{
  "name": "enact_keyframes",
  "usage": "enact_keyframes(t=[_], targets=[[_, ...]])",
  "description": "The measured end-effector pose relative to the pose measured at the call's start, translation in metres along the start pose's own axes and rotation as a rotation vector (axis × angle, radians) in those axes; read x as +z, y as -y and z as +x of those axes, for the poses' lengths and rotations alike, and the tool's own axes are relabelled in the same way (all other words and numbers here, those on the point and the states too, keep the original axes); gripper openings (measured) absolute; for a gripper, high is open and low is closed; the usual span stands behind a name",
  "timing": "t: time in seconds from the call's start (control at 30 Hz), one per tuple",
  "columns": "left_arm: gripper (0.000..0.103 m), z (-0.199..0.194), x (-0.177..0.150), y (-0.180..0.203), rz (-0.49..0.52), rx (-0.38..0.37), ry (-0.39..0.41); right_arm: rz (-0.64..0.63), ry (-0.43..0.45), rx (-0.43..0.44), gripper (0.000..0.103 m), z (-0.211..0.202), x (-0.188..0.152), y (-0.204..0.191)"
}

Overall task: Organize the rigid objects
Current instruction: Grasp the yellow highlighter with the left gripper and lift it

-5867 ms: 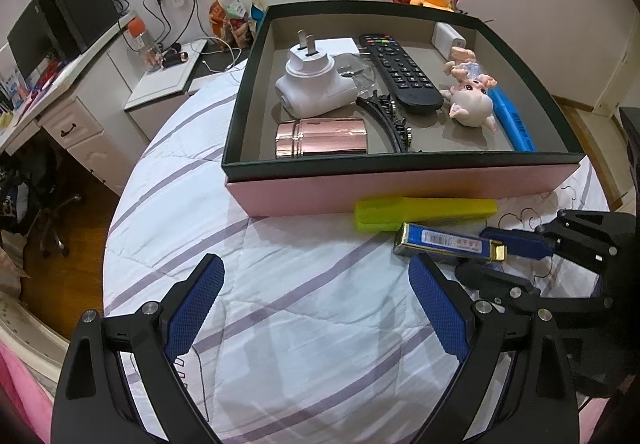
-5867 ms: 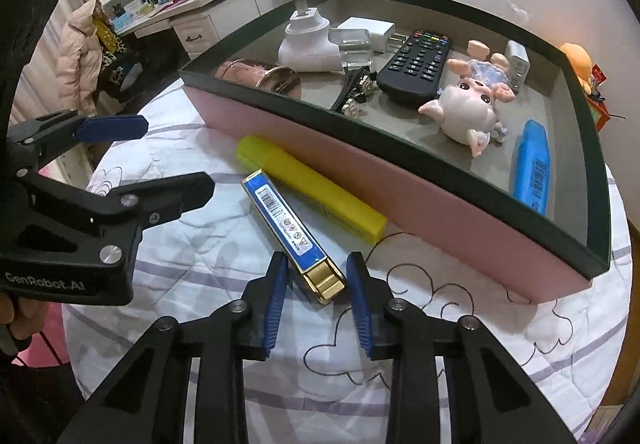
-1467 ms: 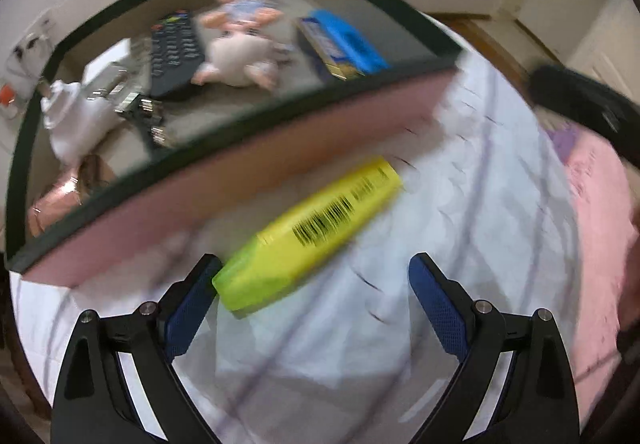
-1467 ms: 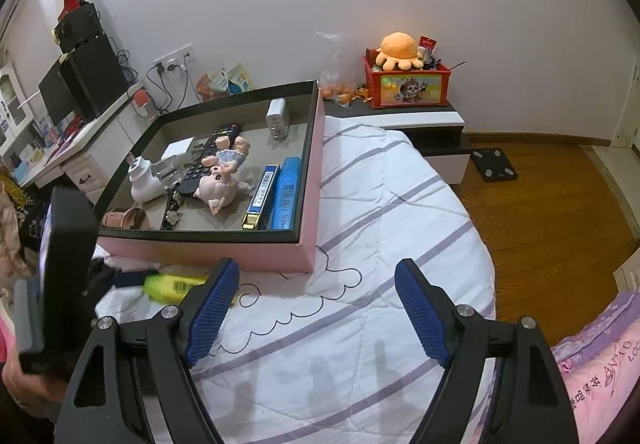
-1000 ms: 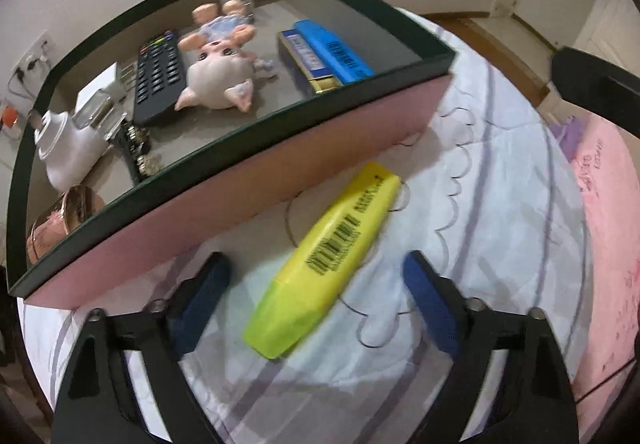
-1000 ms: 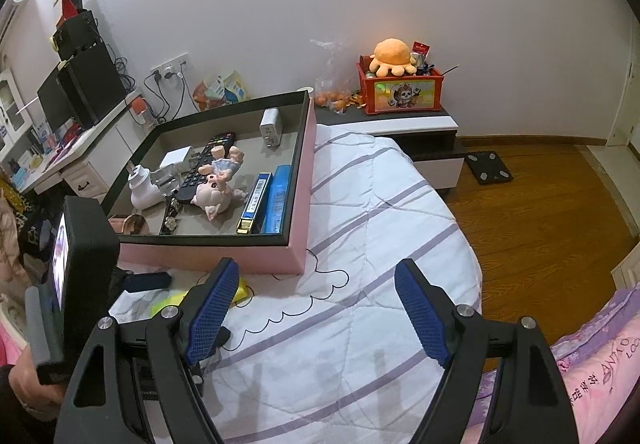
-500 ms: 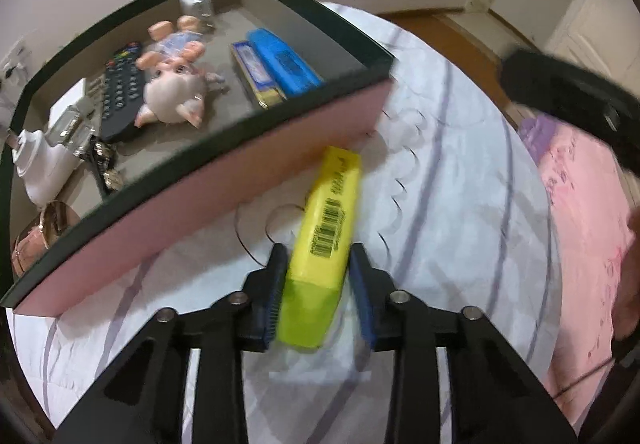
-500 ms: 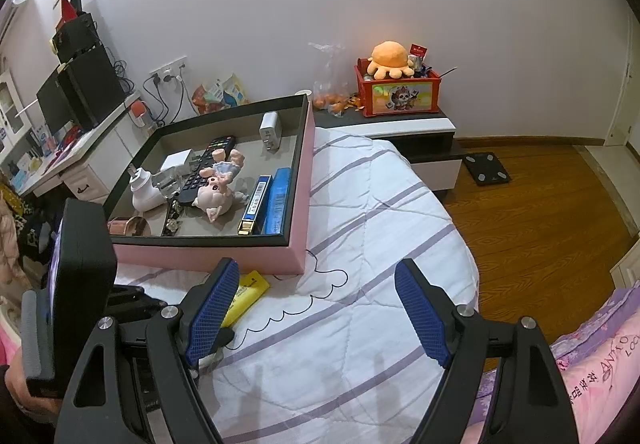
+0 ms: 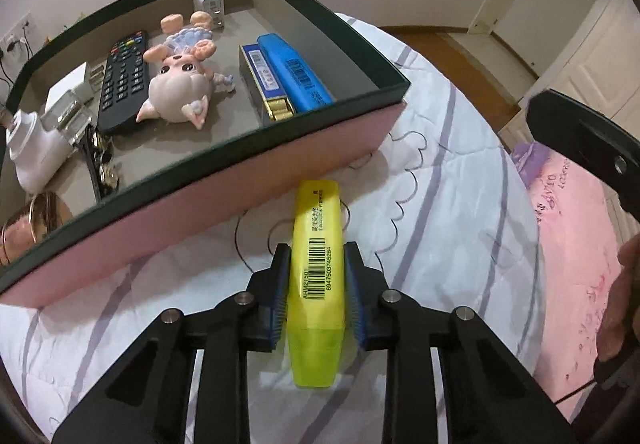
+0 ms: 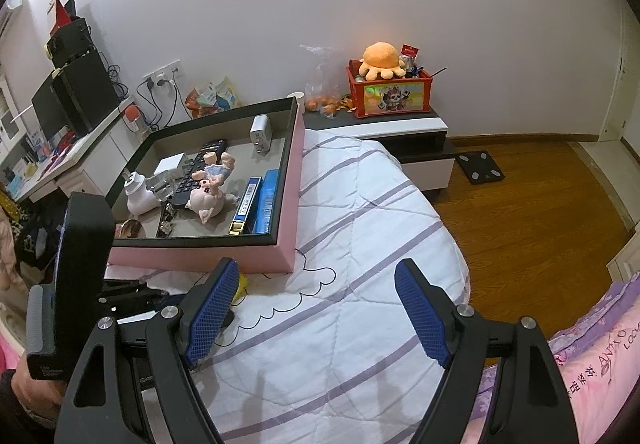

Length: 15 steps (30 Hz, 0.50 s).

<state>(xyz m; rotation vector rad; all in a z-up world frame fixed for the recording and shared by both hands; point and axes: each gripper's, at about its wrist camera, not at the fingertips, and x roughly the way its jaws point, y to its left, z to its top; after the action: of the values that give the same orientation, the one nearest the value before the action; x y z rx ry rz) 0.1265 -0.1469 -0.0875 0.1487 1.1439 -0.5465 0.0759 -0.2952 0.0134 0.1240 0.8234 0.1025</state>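
Tray (image 9: 352, 100): pink-sided, dark-rimmed, on the bed to the left; already holds a remote (image 9: 124, 80), a pig figure (image 9: 176, 88), plugs and two blue cases.
Highlighter (image 9: 318, 272): yellow, lying on the quilt just outside the tray's near wall, its far end close to that wall.
Left gripper (image 9: 316, 284): jaws closing on the highlighter, blue pads against both its sides near the barcode.
Right gripper (image 10: 316, 312): jaws wide apart, nothing between them, hovering over bare quilt right of the tray.
Risk, grip: the smooth plastic barrel could slip or swing, since the far end sticks out well beyond the pads.
Risk, lift: too low a lift would likely knock that far end against the tray wall.
Surface: soft white quilt (image 10: 360, 228) with purple stripes; it gives under pressure.
Room: bedroom, desk at left, low cabinet with red toy box (image 10: 390, 96) behind, wood floor at right.
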Motion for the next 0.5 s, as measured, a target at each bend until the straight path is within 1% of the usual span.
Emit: enact_keyframes(t=[0.17,0.23,0.33,0.5], targets=[[0.026,-0.012,-0.011,-0.015,-0.030,-0.005,0.013,-0.005,0.000,-0.001,0.082,-0.001,0.000,-0.002],[0.026,-0.025,-0.019,-0.014,-0.033,0.004,0.026,-0.006,0.000,-0.001,0.082,-0.002,0.000,-0.003],[0.026,-0.042,-0.023,-0.017,-0.038,0.029,0.051,-0.008,0.002,-0.002,0.082,-0.003,0.000,-0.005],[0.026,-0.069,-0.028,-0.025,-0.061,0.097,0.098,-0.026,0.000,0.009,0.082,-0.002,0.001,-0.015]])
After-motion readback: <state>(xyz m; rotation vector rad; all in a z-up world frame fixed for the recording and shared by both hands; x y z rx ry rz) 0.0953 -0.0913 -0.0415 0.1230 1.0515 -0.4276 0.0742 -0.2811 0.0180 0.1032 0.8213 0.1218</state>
